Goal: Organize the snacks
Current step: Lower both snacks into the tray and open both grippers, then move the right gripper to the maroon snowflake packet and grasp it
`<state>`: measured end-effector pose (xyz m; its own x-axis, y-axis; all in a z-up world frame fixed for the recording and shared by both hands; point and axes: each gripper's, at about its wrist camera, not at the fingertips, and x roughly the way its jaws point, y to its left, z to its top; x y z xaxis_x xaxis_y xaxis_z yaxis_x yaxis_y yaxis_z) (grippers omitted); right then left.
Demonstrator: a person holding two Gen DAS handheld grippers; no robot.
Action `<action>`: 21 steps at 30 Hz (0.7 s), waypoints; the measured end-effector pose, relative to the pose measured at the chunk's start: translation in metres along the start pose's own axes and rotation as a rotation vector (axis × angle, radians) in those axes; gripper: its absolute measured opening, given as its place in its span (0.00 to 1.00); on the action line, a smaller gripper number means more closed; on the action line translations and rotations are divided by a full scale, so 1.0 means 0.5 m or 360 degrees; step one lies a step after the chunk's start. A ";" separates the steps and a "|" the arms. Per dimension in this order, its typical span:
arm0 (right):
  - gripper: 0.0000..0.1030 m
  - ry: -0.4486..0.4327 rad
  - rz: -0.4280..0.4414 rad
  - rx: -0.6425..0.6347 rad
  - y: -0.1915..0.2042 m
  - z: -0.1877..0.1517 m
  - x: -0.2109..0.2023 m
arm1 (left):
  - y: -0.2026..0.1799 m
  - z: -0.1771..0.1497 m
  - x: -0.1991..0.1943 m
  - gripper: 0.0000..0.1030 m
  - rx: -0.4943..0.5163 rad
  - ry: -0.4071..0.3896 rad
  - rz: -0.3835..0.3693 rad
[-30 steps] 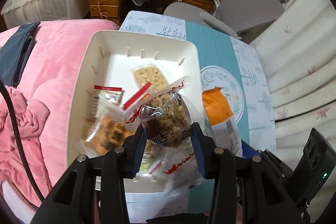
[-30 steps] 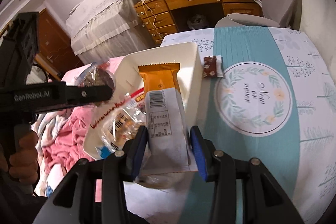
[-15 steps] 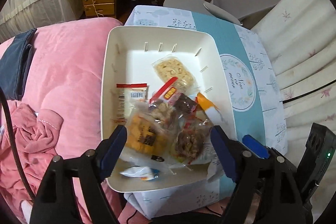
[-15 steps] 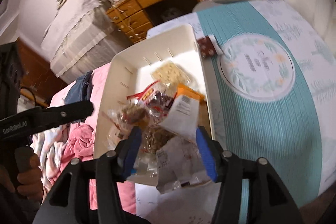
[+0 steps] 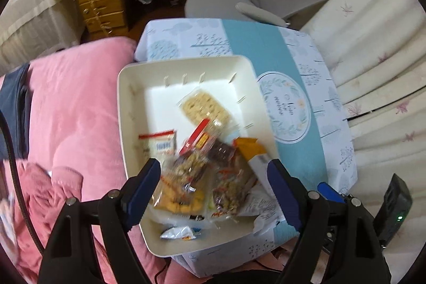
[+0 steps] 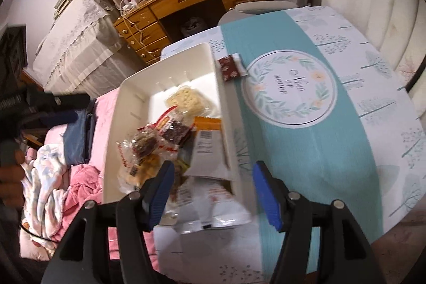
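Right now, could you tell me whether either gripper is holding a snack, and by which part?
Neither holds anything. The left gripper and right gripper have just been opening; their jaws stand apart above the snack packets lying in the white plastic bin.

Both grippers are black plastic frames with silver screws at the joints and blue pads on the fingers: left gripper (image 5: pixel 214 186), right gripper (image 6: pixel 213 190). A black cable (image 5: pixel 16 177) trails from the left.
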<state>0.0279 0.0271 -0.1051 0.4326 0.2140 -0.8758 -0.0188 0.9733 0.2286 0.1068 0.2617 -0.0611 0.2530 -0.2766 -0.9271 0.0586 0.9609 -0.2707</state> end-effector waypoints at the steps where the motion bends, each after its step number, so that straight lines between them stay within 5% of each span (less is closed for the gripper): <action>1: 0.60 0.0001 -0.0011 -0.0001 -0.005 0.002 0.000 | -0.008 0.013 -0.002 0.79 0.0025 0.0005 -0.0004; 11: 0.60 -0.0062 -0.0104 -0.0221 -0.051 0.070 0.017 | -0.058 0.121 0.015 0.79 0.0104 0.0038 0.0032; 21: 0.60 -0.0139 -0.0148 -0.0595 -0.084 0.197 0.108 | -0.063 0.164 0.111 0.79 -0.0062 0.0186 0.0130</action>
<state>0.1409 -0.0105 -0.1204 0.5228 0.1315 -0.8422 -0.2958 0.9546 -0.0346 0.1984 0.2172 -0.0826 0.1412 -0.1995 -0.9697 0.0043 0.9796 -0.2009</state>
